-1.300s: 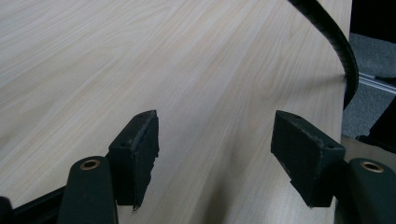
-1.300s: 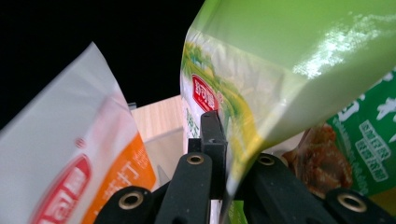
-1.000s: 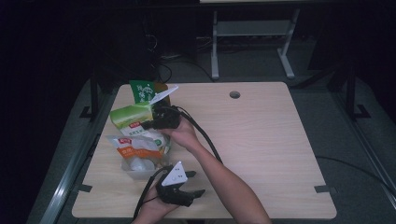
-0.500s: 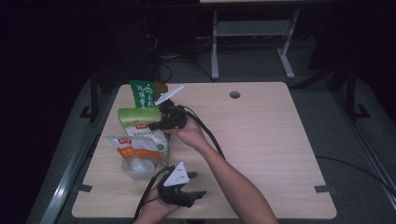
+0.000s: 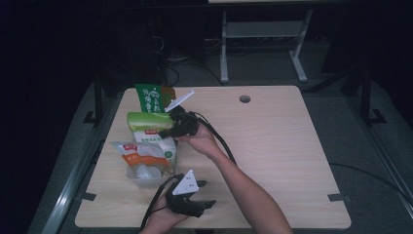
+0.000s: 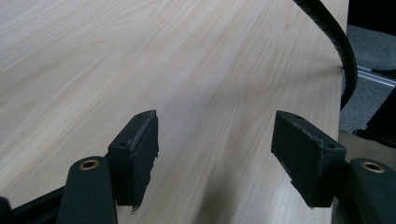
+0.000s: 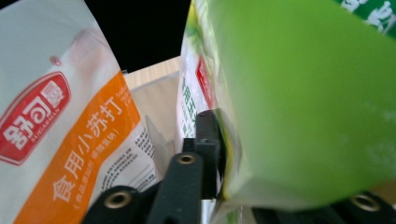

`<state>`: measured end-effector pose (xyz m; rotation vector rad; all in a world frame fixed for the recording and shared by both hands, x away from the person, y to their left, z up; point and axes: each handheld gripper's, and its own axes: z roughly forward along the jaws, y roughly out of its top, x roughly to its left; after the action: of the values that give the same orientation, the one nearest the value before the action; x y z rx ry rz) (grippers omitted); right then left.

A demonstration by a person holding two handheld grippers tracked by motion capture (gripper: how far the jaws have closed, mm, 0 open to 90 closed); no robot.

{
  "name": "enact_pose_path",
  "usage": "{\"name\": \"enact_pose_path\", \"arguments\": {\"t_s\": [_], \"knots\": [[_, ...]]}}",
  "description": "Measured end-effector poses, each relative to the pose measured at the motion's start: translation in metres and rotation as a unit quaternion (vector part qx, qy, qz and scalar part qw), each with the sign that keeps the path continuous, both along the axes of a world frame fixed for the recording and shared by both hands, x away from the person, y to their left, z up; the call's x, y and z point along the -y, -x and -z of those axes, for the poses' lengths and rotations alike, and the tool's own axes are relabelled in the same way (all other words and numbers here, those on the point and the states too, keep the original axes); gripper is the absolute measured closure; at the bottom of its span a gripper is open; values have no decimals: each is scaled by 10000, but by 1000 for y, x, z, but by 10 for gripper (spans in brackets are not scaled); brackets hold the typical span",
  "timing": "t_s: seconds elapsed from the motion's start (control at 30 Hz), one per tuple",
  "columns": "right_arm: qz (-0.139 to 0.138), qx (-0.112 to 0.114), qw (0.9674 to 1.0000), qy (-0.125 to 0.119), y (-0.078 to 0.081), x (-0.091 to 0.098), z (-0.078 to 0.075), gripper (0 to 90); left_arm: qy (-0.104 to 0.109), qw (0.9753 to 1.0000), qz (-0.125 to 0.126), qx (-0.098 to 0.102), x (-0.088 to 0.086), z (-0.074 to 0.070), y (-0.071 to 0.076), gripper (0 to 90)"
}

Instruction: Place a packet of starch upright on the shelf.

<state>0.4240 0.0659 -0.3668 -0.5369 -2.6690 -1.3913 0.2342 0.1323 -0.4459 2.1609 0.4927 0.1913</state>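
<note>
In the high view the right gripper [image 5: 168, 130] is held out over the left half of the wooden table [image 5: 272, 146], its forearm [image 5: 243, 187] stretched diagonally from the bottom edge toward the packets, with the hand [image 5: 197, 139] wrapped round the gripper body and the wrist bent slightly leftward. The jaws are pointed left at the light green packet [image 5: 146, 127], which is stood up just behind the white and orange packet [image 5: 146, 156] and in front of the dark green packet [image 5: 152, 99]. In the right gripper view the light green packet [image 7: 303, 102] is seen set between the jaws: one black pad [image 7: 208, 149] is laid against its sealed edge, and the other jaw is hidden beneath the packet (so only its base is seen). The jaws have just been opening a little with the packet between them, and contact is kept at the visible pad. The white and orange packet [image 7: 65, 130] is seen just beside, to the left.

The left gripper [image 5: 202, 204] is rested low at the near edge of the table, gripped from below by the left hand [image 5: 165, 217], its jaws pointed right. In the left gripper view the left gripper [image 6: 215, 154] is seen with its pads spread wide over bare wood, nothing held between them, and a black cable [image 6: 334, 37] is curved across the far corner.
</note>
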Motion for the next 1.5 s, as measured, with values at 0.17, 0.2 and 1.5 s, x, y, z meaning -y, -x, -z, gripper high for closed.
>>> {"name": "enact_pose_path", "arguments": {"t_s": [0.17,0.2,1.5], "knots": [[79,-17,10000,-18,1,9,-2,747,-7,10000,-17,-26,-1,0,0,309],[89,-30,10000,-15,1,11,-3,731,-6,10000,-27,-25,-1,0,0,307],[478,-56,9988,0,14,94,-19,476,-38,9998,-201,-43,-6,-1,-10,267]]}}
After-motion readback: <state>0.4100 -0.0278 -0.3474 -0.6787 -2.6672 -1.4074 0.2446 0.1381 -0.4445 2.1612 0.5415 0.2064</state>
